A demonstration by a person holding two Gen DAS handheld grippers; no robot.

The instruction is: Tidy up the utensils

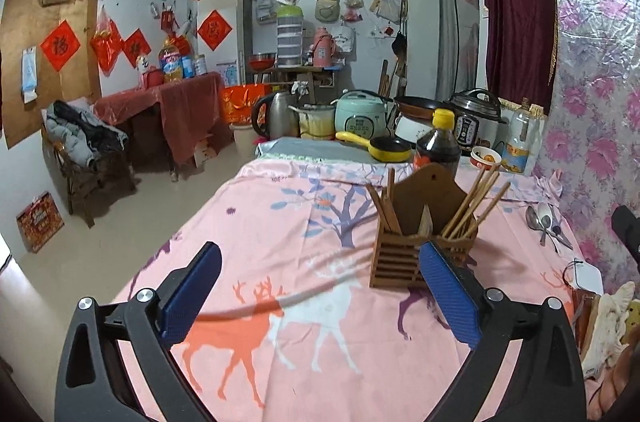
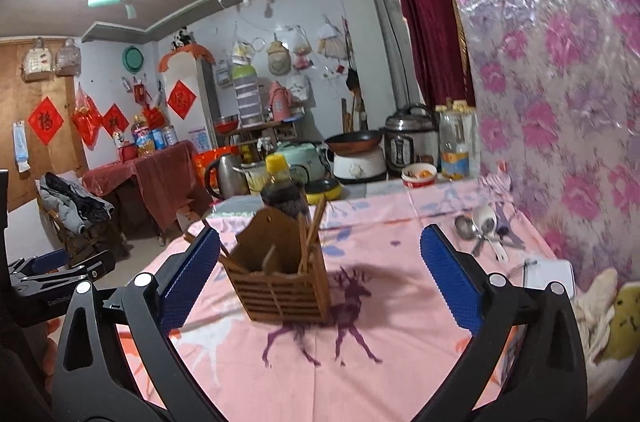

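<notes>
The left gripper (image 1: 320, 286) is held low over the pink deer-print tablecloth (image 1: 280, 222), pointing level along the table, its two blue-padded fingers (image 1: 192, 294) spread wide with nothing between them. The wooden utensil holder (image 1: 424, 238) stands upright just beyond its right fingertip, partly hidden by that pad, and chopsticks (image 1: 476, 206) lean out of the holder's right compartment, with more sticks in the left one. Further right of the fingers, near the floral wall, a small heap of spoons (image 1: 544, 222) lies on the cloth.

The right gripper (image 2: 320, 278) is also level and low above the table, tilted slightly, with its jaws released wide and empty. The utensil holder (image 2: 280, 278) sits ahead between the two fingers, closer to the left pad (image 2: 188, 282) and appearing to overlap it; whether they touch cannot be told. The spoons (image 2: 484, 226) lie ahead of and just outside the right fingertip. A dark sauce bottle (image 2: 282, 186) with a yellow cap stands directly behind the holder. At the far left edge of the right view, the left gripper (image 2: 60, 270) is visible beside the table edge.
</notes>
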